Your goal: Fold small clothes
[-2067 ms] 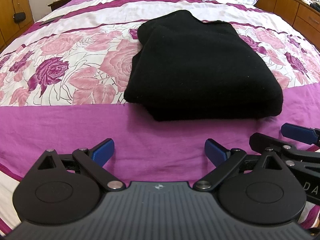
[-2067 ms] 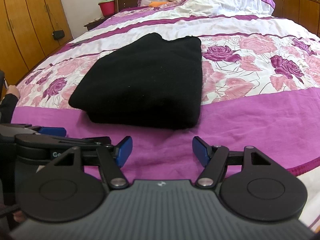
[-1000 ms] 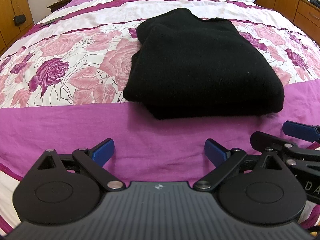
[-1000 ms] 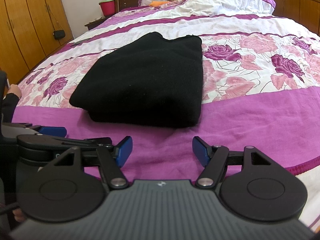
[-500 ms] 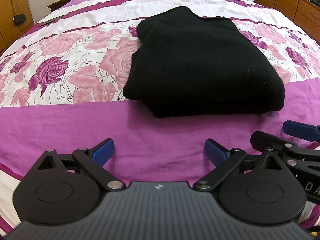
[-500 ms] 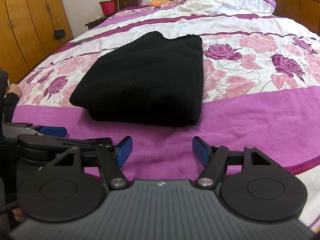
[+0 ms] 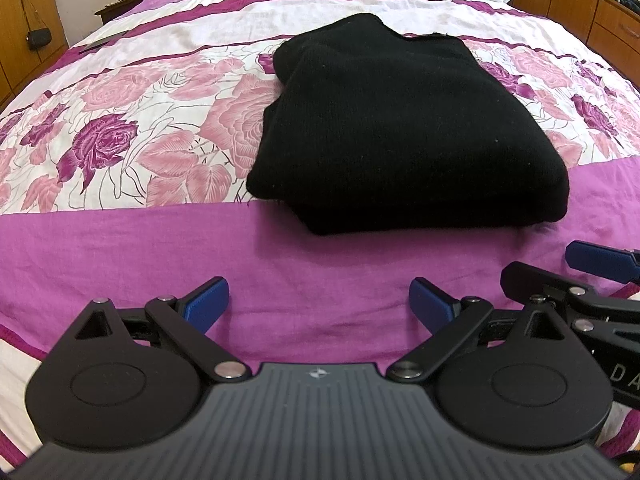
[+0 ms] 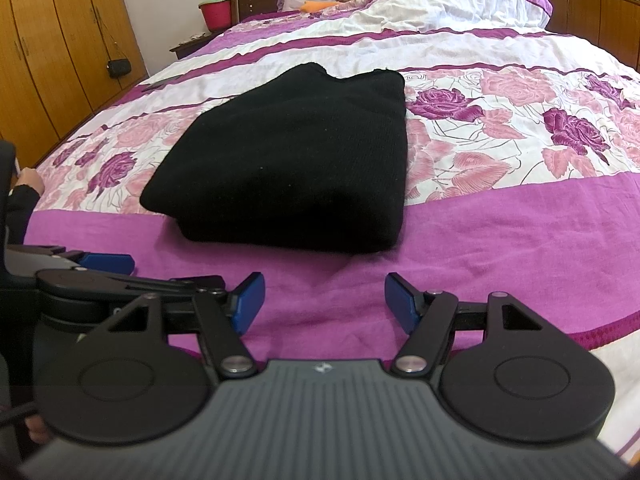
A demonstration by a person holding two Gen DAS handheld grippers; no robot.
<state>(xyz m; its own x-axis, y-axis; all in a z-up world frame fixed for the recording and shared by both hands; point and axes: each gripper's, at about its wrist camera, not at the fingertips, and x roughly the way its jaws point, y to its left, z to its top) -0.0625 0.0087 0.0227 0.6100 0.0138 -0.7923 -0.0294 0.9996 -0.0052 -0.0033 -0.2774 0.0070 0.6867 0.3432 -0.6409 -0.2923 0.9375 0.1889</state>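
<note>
A black knitted garment (image 7: 400, 128) lies folded into a thick rectangle on the bed; it also shows in the right wrist view (image 8: 296, 160). My left gripper (image 7: 318, 304) is open and empty, held over the purple band of the bedspread just short of the garment's near edge. My right gripper (image 8: 324, 306) is open and empty too, beside the left one and equally short of the garment. Part of the right gripper (image 7: 600, 264) shows at the right edge of the left wrist view, and part of the left gripper (image 8: 108, 262) at the left of the right wrist view.
The bed carries a purple, white and rose-patterned bedspread (image 7: 120, 140). Pillows and a rumpled white quilt (image 8: 460, 0) lie at the head. A wooden wardrobe (image 8: 52, 40) stands left, a nightstand with a red bucket (image 8: 216, 10) at the back, wooden drawers (image 7: 580, 4) on the right.
Both grippers have drawn back a little from the garment, which sits slightly farther up in both views. The garment itself has not moved and both jaws stay open.
</note>
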